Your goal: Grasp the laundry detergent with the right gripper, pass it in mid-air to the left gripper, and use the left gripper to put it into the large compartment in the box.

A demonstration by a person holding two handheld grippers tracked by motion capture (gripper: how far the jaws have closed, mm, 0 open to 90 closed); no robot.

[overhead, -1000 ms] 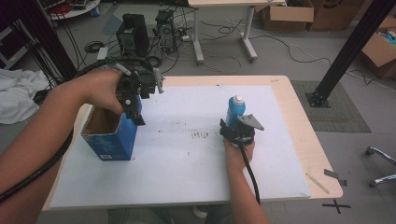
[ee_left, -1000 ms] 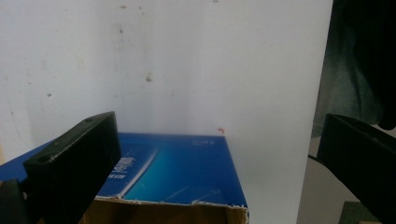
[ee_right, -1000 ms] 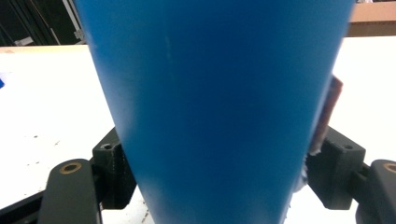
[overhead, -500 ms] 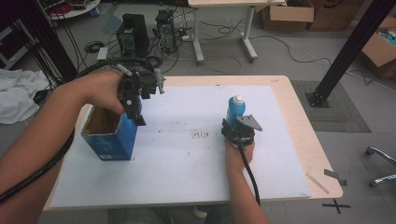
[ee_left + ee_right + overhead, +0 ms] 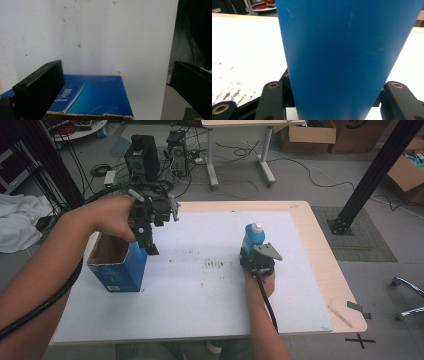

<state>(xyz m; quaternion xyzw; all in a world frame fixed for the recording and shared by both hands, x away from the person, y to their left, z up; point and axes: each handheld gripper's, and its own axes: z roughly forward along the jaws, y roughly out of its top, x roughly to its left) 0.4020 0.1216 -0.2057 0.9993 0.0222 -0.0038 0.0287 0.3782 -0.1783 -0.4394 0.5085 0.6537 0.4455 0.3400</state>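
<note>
Left claw [image 5: 148, 245] points down; right claw [image 5: 248, 254] level

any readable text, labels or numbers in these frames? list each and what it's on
Blue box, side panel in the left gripper view: white print and a short run of digits, upside down and blurred; not readable.
Same blue box in the high view: print too small to read.
Blue bottle: plain blue surface, no text visible.
White mat: dark smudges only, no writing.

An open-topped blue carton [image 5: 119, 264] stands upright on the white table mat [image 5: 200, 290]. The left gripper [image 5: 149, 244] hangs over the carton's right rim. Well right of the carton, the right gripper [image 5: 252, 254] clasps an upright blue bottle [image 5: 254, 237] with a white cap.
</note>
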